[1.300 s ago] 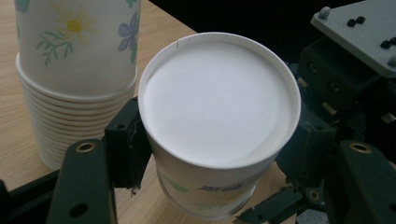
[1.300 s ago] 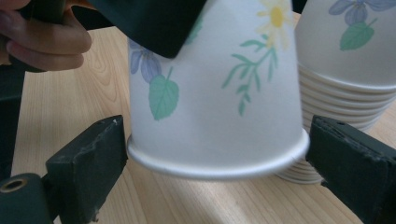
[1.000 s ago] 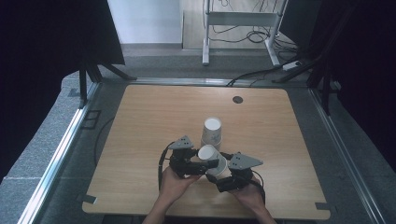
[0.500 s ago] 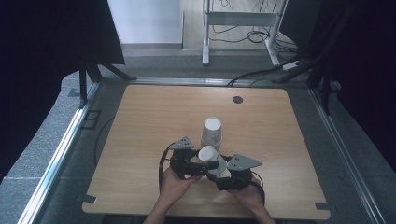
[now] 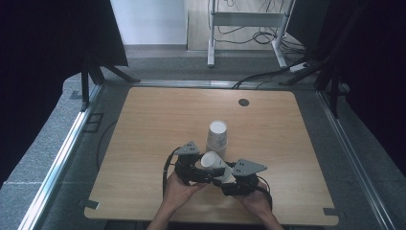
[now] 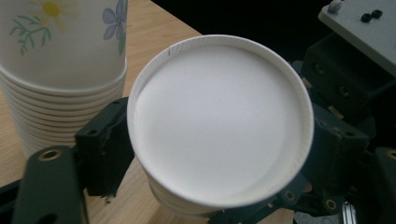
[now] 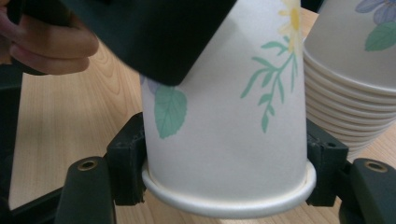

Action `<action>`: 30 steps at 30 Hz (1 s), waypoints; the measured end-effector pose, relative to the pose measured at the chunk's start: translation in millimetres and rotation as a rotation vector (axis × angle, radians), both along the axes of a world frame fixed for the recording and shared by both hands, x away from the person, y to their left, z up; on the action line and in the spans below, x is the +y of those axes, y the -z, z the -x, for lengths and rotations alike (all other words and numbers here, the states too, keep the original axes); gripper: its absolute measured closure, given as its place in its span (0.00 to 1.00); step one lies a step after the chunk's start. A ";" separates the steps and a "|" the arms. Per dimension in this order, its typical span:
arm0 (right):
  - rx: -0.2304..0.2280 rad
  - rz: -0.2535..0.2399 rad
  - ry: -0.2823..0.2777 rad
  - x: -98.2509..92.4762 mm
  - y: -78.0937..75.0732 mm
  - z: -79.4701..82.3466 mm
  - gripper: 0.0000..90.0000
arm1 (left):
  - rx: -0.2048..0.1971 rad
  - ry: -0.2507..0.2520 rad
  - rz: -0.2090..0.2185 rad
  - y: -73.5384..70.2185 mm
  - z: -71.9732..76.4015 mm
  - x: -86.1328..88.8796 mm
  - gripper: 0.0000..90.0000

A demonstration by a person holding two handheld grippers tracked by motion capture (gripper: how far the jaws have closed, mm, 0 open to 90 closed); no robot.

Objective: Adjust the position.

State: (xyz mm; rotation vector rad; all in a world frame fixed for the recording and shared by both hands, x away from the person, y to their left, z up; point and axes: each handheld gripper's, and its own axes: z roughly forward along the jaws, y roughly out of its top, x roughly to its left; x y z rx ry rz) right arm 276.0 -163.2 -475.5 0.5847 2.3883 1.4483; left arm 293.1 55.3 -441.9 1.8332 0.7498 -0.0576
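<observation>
An upturned paper cup (image 5: 214,164) is clamped between both tongs, left tongs (image 5: 198,173) and right tongs (image 5: 225,179) each closed on its sides. Nothing has shifted over the last second; the stack of cups (image 5: 217,136) stands just beyond on the counter (image 5: 153,120), so separation is judged barely begun.

White cup (image 7: 224,116), printed with green leaves and a yellow flower; plain white base (image 6: 219,126). White stack (image 6: 60,70), with yellow daisy, blue petals, green sprigs. Black jaws. Grey plates (image 5: 249,166). Light wood table (image 5: 158,120), dark round spot (image 5: 244,102).
</observation>
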 end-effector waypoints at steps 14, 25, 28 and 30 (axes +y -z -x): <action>0.031 0.049 -0.055 0.2 -2.4 0.0 0.36 | -0.072 0.031 -0.066 -12.2 2.5 4.5 0.15; 0.069 0.095 -0.109 -4.1 -7.6 -2.5 0.36 | -0.125 0.114 -0.119 -17.2 2.9 10.0 0.15; 0.082 0.105 -0.126 -5.8 -8.1 -3.2 0.36 | -0.140 0.141 -0.135 -18.9 3.3 11.2 0.15; 0.095 0.110 -0.139 -7.6 -8.4 -4.1 0.36 | -0.149 0.156 -0.149 -20.0 3.6 11.8 0.15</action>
